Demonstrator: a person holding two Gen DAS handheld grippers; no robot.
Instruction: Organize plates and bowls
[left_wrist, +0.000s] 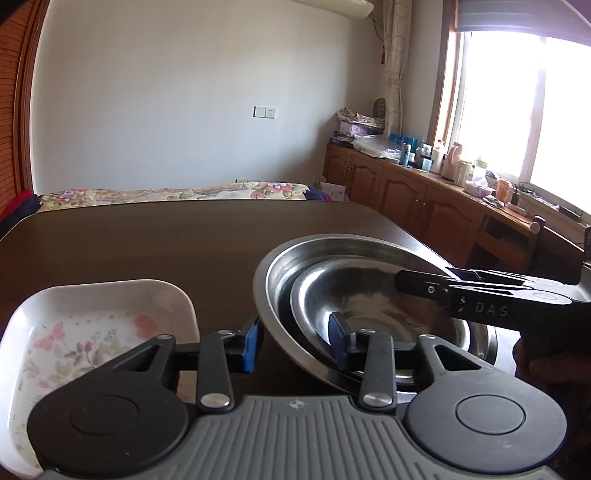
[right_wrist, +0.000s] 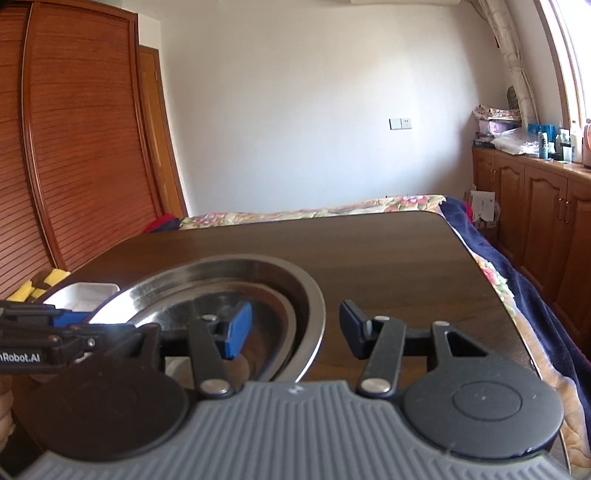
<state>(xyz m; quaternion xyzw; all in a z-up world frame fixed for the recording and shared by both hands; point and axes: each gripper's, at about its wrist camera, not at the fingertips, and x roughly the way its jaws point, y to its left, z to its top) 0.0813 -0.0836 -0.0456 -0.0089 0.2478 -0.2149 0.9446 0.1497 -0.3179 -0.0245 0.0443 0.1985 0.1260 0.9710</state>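
Observation:
Two steel bowls sit nested on the dark wooden table (left_wrist: 147, 243): a large steel bowl (left_wrist: 275, 273) (right_wrist: 221, 271) with a smaller steel bowl (left_wrist: 369, 291) (right_wrist: 275, 308) inside it. My left gripper (left_wrist: 295, 341) is open, its blue pads straddling the large bowl's near-left rim, one outside and one inside. From the other side, my right gripper (right_wrist: 293, 326) is open too and straddles the right rim; it also shows side-on in the left wrist view (left_wrist: 402, 284). A white floral square plate (left_wrist: 92, 325) (right_wrist: 88, 293) lies left of the bowls.
Bare table (right_wrist: 388, 251) stretches behind and to the right of the bowls. A bed with a floral cover (left_wrist: 177, 194) lies past the far edge. Wooden cabinets (left_wrist: 406, 192) with clutter run under the window, and a slatted wardrobe (right_wrist: 74, 147) stands at the left.

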